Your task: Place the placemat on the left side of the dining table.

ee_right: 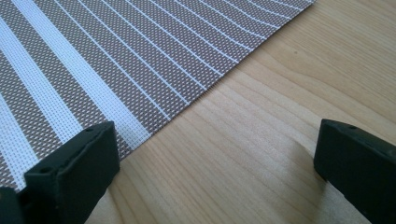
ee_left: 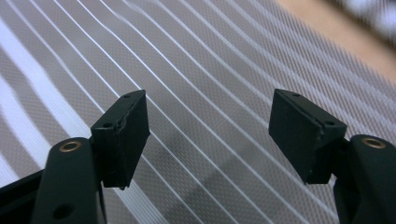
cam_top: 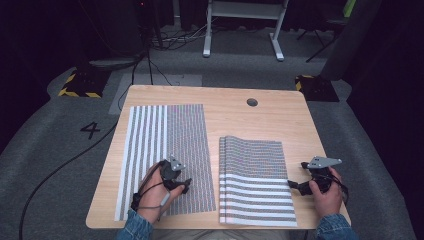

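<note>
At lower left our left tongs (cam_top: 186,185) hover open above the flat striped mat (cam_top: 170,150); lower right, our right tongs (cam_top: 291,184) gape at the folded mat's (cam_top: 255,190) edge, astride bare bench (ee_right: 280,116) in close-up.

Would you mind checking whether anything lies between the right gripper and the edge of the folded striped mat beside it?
Nothing visible does. The right gripper sits at the right edge of the folded striped mat, its jaws open. In the right gripper view only bare wooden table lies between the jaws, with the mat's edge beside one jaw.
</note>
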The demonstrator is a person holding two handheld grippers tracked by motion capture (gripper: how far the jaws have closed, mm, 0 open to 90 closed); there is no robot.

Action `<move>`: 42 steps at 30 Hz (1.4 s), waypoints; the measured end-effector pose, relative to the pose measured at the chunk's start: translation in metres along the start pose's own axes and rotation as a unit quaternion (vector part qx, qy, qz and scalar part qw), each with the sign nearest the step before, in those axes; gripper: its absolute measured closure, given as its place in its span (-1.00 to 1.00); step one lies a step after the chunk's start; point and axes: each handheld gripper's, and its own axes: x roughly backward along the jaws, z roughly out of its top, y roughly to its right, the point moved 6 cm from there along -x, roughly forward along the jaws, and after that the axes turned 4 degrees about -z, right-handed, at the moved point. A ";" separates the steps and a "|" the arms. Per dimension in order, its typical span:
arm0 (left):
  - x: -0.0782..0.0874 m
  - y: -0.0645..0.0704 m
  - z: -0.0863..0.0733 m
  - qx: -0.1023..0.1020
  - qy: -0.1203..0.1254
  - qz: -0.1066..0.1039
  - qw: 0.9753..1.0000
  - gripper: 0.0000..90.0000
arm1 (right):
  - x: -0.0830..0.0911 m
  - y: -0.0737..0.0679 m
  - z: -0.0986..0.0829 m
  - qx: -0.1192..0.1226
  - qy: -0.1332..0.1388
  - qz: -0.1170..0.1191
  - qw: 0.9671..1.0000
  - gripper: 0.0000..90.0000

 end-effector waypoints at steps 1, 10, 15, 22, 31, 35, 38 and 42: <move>-0.003 0.006 -0.007 0.006 -0.014 0.002 1.000 -0.36 | -0.001 0.000 0.000 0.001 0.000 0.000 1.000 -0.99; -0.004 0.000 -0.013 0.005 0.021 -0.022 1.000 -0.37 | -0.002 0.001 0.002 0.000 0.001 0.001 1.000 -0.99; -0.003 -0.016 -0.016 -0.005 0.037 -0.023 0.999 -0.37 | -0.002 0.001 0.002 0.000 0.001 0.002 1.000 -0.99; -0.002 -0.040 -0.015 0.010 0.042 0.004 0.999 -0.37 | -0.002 0.001 0.002 0.000 0.000 0.001 1.000 -0.99; -0.005 -0.063 -0.013 0.029 0.062 0.004 0.998 -0.37 | -0.002 0.001 0.002 0.002 0.000 0.001 1.000 -0.99; -0.005 -0.070 -0.013 0.034 0.069 0.008 0.997 -0.36 | -0.002 0.001 0.002 0.002 0.002 0.002 1.000 -0.99; -0.005 -0.074 -0.013 0.032 0.074 0.006 0.997 -0.36 | -0.002 0.001 0.002 0.001 0.002 0.002 1.000 -0.99; -0.005 -0.077 -0.014 0.035 0.074 0.008 0.997 -0.36 | -0.002 0.001 0.002 0.002 0.001 0.002 1.000 -0.99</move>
